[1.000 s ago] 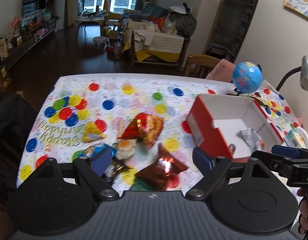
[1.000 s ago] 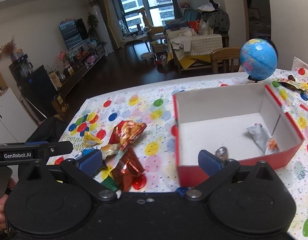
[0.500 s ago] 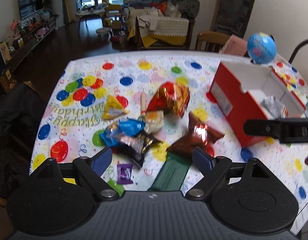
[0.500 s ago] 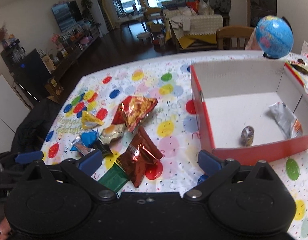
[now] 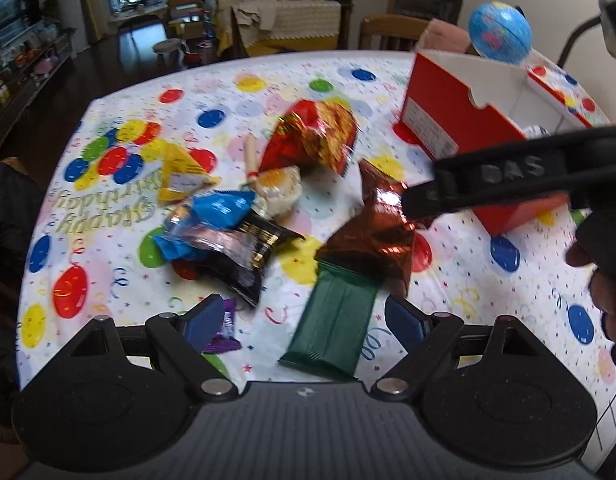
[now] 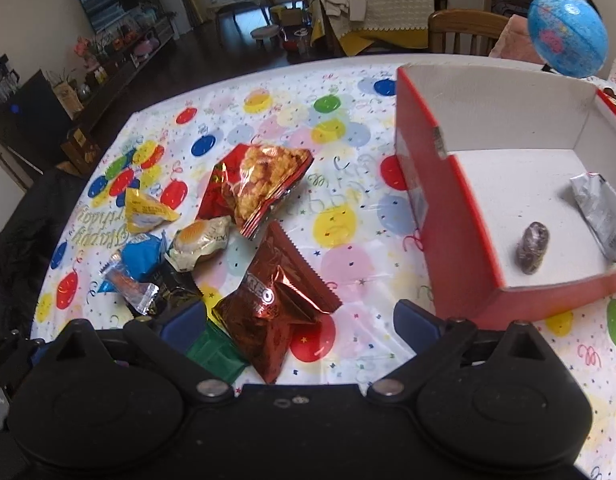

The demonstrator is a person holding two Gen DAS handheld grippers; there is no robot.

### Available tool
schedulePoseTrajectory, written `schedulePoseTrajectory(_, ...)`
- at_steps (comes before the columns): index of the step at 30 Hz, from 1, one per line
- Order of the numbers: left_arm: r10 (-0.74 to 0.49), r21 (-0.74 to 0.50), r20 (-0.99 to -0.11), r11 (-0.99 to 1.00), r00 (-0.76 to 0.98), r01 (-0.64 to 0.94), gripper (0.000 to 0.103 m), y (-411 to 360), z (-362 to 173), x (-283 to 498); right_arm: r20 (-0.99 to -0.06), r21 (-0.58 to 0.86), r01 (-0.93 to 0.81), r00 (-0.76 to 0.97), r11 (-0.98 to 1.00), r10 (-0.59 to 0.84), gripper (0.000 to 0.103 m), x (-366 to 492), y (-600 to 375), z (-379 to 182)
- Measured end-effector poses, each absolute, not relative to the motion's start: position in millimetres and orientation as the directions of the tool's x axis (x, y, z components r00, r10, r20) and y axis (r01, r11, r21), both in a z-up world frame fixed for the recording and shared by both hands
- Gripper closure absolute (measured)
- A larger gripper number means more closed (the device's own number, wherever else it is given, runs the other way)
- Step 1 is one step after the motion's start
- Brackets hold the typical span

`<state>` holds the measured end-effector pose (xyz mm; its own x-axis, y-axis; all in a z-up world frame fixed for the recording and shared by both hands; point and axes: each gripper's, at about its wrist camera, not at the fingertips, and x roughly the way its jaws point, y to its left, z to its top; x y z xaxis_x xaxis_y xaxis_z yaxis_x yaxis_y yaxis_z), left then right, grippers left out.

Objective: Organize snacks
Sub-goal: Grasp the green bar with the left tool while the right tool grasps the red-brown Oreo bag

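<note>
Left tool (image 5: 304, 320): its jaws stood wide apart and grasped nothing; it hung above the near edge of the snack heap, with the green flat packet (image 5: 330, 322) lying between its blue pads and a small purple candy (image 5: 225, 330) just beside the left pad.
Right tool (image 6: 300, 318): also released and empty; the red foil Oreo bag (image 6: 274, 306) lay between its pads, not touched by them.
Snacks: most were loose on the counter (image 6: 348, 216); behind the Oreo bag lay the large red chip bag (image 6: 256, 184), a round cream-wrapped cake (image 6: 198, 242), a blue wrapper (image 6: 142, 258) and a yellow triangular packet (image 6: 146, 210).
Box: the red cardboard box (image 6: 460, 240) stood to the right of the heap, with only a silver wrapper (image 6: 600, 210) and a small dark candy (image 6: 533, 248) inside.
Risk of collision: both tools pointed at the same corner of the heap, and in the left view the right tool's arm crossed over the Oreo bag; I judge they could knock each other.
Risk of double grasp: the Oreo bag overlapped the green packet, so closing could pinch both or drag one off the counter edge.
Risk of slip: foil is smooth and puffed; a pinch at its edge could let it slide out on the way to the box.
</note>
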<state>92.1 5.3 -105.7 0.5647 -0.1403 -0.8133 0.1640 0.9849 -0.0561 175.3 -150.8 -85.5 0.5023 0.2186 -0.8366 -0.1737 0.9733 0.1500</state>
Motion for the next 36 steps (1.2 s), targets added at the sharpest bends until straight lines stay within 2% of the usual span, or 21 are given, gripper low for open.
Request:
schedulePoseTrajectory(4, -0.169, -0.062, -0.826, 0.976, 0.538, 0.21, 0.015, -3, -117, 96, -0.853, 0.129, -0.195, 0.478, 0.972, 0.209, 0.004, 183, -143, -99)
schedulePoseTrajectory(12, -0.141, 0.001, -0.847, 0.964, 0.513, 0.267, 0.016, -18, -137, 103, -0.875, 0.104, -0.273, 0.431, 0.956, 0.218, 0.005, 194, -132, -116)
schedulePoseTrajectory(16, -0.127, 0.026, -0.852, 0.959, 0.508, 0.284, 0.027, -23, -141, 105, -0.885, 0.097, -0.296, 0.412, 0.95, 0.219, 0.006, 198, -127, -123)
schedulePoseTrajectory(20, -0.121, 0.033, -0.859, 0.957, 0.498, 0.289, 0.033, -25, -145, 108, -0.889, 0.101, -0.304, 0.4, 0.947, 0.223, 0.011, 202, -126, -127)
schedulePoseTrajectory(26, -0.142, 0.009, -0.865, 0.954, 0.482, 0.298, 0.036, -25, -147, 112, -0.885, 0.123, -0.324, 0.392, 0.938, 0.251, 0.023, 203, -126, -126)
schedulePoseTrajectory(28, -0.151, 0.0, -0.865, 0.954, 0.479, 0.301, 0.045, -25, -146, 112, -0.881, 0.125, -0.326, 0.397, 0.937, 0.256, 0.028, 203, -126, -125)
schedulePoseTrajectory(29, -0.151, 0.002, -0.864, 0.953, 0.48, 0.302, 0.048, -25, -146, 112, -0.881, 0.134, -0.328, 0.393, 0.935, 0.264, 0.034, 203, -127, -125)
schedulePoseTrajectory(31, -0.149, 0.005, -0.863, 0.953, 0.482, 0.304, 0.054, -26, -145, 112, -0.881, 0.132, -0.325, 0.394, 0.936, 0.261, 0.035, 202, -127, -125)
schedulePoseTrajectory(35, -0.14, 0.008, -0.868, 0.955, 0.476, 0.295, 0.057, -28, -144, 112, -0.876, 0.133, -0.327, 0.403, 0.936, 0.266, 0.05, 199, -129, -120)
schedulePoseTrajectory(36, -0.14, 0.007, -0.869, 0.956, 0.476, 0.293, 0.057, -28, -144, 113, -0.875, 0.131, -0.326, 0.407, 0.936, 0.264, 0.051, 198, -129, -118)
